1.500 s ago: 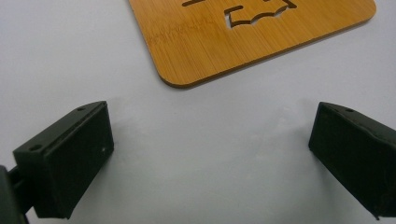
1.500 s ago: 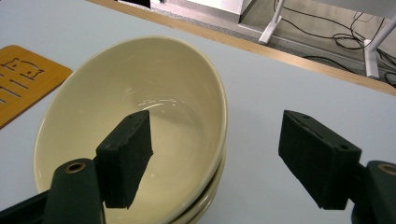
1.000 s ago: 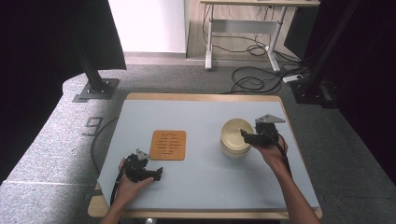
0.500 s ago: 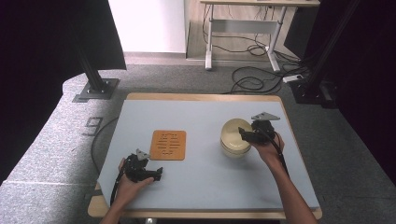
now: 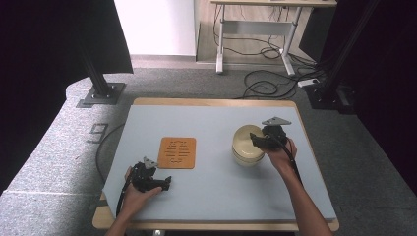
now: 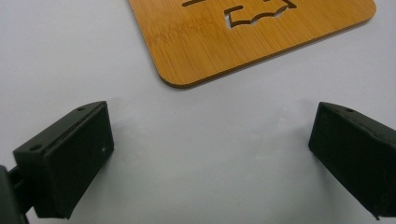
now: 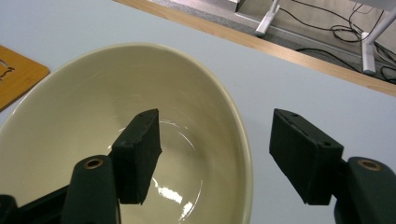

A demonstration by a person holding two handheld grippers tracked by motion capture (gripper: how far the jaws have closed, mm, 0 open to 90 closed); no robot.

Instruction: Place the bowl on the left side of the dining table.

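A cream bowl stands on the right half of the grey-blue table. My right gripper reaches over its right rim. In the right gripper view, one jaw hangs inside the bowl and the other outside it, so the right gripper straddles the rim. Its jaws have just been closing with the rim between them, and gaps still show on both sides. An orange bamboo trivet lies left of centre. My left gripper rests open near the front left, with bare table between its jaws and the trivet's corner just ahead.
The table has a wooden border. Beyond its far edge, on the carpet, are a black stand base, a white desk frame and loose cables. A dark curtain hangs at each side.
My right gripper has edged left over the bowl's rim and its jaws stand a little narrower. The left gripper, the bowl and the trivet have stayed where they were.
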